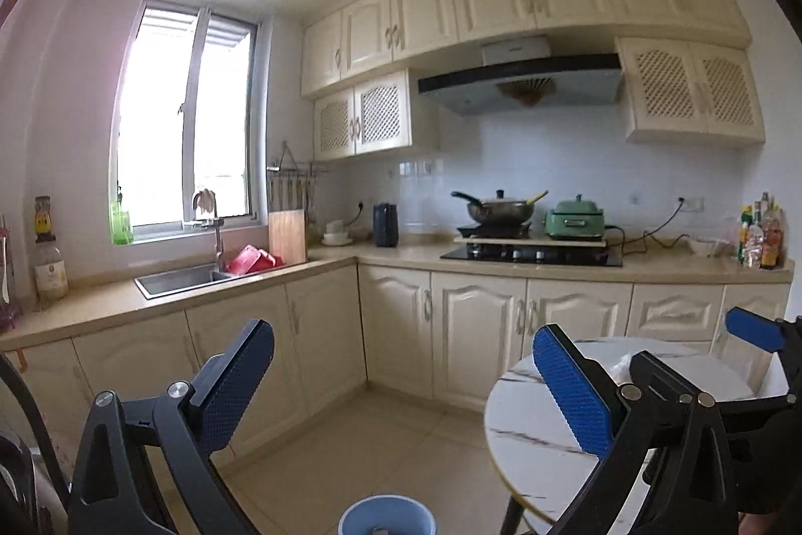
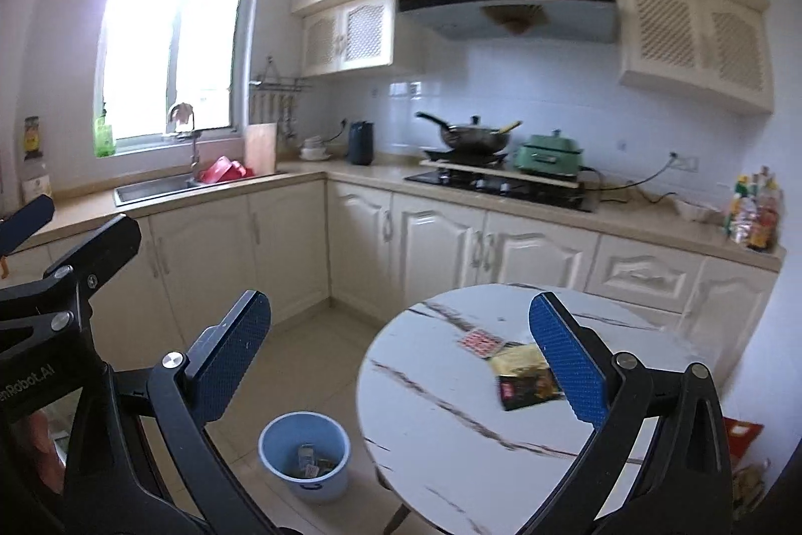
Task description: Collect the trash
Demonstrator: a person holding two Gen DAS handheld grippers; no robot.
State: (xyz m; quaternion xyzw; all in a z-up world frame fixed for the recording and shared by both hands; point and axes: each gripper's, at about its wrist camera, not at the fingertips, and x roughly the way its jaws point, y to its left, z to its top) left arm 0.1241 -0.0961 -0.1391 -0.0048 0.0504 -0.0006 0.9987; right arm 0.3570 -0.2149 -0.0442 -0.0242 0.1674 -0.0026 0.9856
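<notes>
Nearest the lens are the right gripper point(image 2: 401, 354) and its blue pads point(image 2: 569, 359), spread as wide as they seem to go, with nothing between them and touching nothing. Beyond them, biggest first: the round marble table point(image 2: 441, 389) fills the right foreground. It serves as the sorting surface, so the trash lies flat and easy to reach. Beside its foot on the floor stands the blue bin point(image 2: 304, 455), close enough to drop things in. It already holds a few scraps, so I judge the job to be partly done. Still on the table are a dark and gold wrapper point(image 2: 526, 377) and, just behind it, a small red packet point(image 2: 480, 342), both apart from the pads. The left gripper point(image 1: 403, 377) likewise gapes wide and empty, aimed across the kitchen above the bin.
</notes>
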